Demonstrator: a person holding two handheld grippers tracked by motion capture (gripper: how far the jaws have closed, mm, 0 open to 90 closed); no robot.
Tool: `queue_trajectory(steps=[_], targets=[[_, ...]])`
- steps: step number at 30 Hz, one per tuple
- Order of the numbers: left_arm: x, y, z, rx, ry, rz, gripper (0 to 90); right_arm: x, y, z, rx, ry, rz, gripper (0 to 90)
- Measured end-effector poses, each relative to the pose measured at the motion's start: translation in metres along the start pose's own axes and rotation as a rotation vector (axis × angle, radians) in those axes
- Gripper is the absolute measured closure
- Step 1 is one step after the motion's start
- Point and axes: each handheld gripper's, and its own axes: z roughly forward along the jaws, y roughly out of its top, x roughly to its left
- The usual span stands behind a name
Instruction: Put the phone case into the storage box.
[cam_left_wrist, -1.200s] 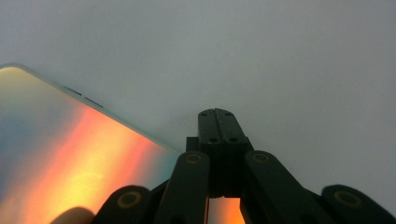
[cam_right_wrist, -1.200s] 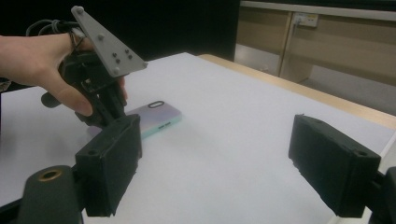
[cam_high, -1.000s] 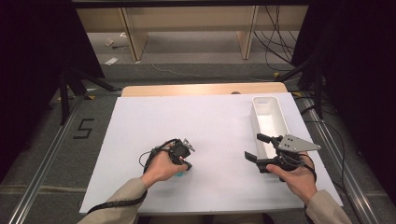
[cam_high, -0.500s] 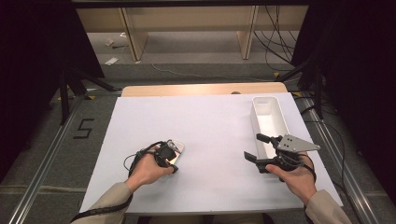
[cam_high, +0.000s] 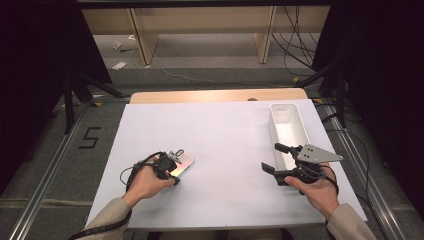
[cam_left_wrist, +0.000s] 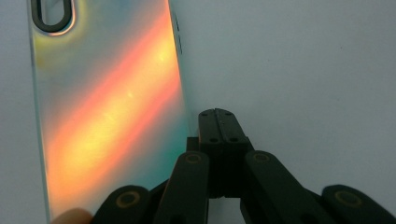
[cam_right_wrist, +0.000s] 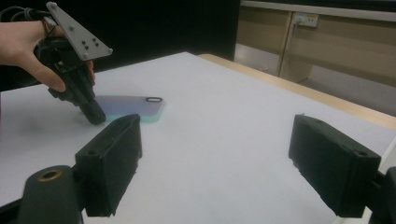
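Note:
An iridescent phone case (cam_high: 183, 161) lies flat on the white table top, at the front left. Its surface shimmers orange and green in the left gripper view (cam_left_wrist: 107, 107), with a camera cut-out at the top. My left gripper (cam_high: 172, 173) is shut with nothing between its jaws, and it points down at the table. Its closed tip (cam_left_wrist: 217, 115) sits right beside the case's long edge; whether it touches is unclear. My right gripper (cam_high: 271, 157) hovers open at the front right with nothing in it (cam_right_wrist: 215, 154). It faces the case (cam_right_wrist: 135, 105) and the left gripper (cam_right_wrist: 95, 116).
A long white tray (cam_high: 274, 125) stands at the right side of the table, just beyond the right gripper. The table's wooden far edge (cam_high: 215, 95) runs along the back. Cables (cam_high: 300, 50) and table legs are on the floor behind.
The left hand has slid left across the table with its gripper shut, and the phone case now shows more fully beside it. The right hand has stayed put.

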Motion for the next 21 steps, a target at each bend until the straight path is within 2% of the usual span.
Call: queue_trajectory(steps=[5, 9, 14, 15, 16, 17, 19, 21], targets=[[-0.002, 0.0, 0.0, -0.008, 0.007, 0.006, 88.0, -0.001, 0.0, -0.003, -0.001, -0.003, -0.003, 18.0], [-0.003, 0.002, -0.002, -0.017, 0.0, 0.022, 80.7, -0.001, 0.0, -0.004, 0.001, -0.006, 0.002, 17.9], [-0.002, 0.008, -0.015, -0.062, 0.011, 0.016, 74.8, -0.001, 0.0, -0.002, 0.0, -0.004, -0.002, 17.9], [-0.002, 0.009, -0.017, -0.073, 0.021, 0.011, 68.6, -0.001, 0.0, -0.002, 0.001, -0.005, -0.001, 17.9], [0.0, 0.01, -0.019, -0.082, 0.035, 0.005, 68.6, -0.001, 0.0, -0.002, 0.001, -0.005, -0.001, 17.9], [0.001, 0.011, -0.02, -0.084, 0.053, -0.001, 62.7, -0.001, 0.0, -0.003, 0.0, -0.005, -0.001, 17.9], [0.005, 0.012, -0.021, -0.064, 0.084, 0.0, 51.7, -0.001, 0.0, -0.002, -0.002, -0.005, 0.001, 17.9], [0.008, 0.012, -0.019, -0.061, 0.115, -0.017, 41.6, -0.001, 0.0, -0.002, -0.001, -0.005, 0.0, 17.9]])
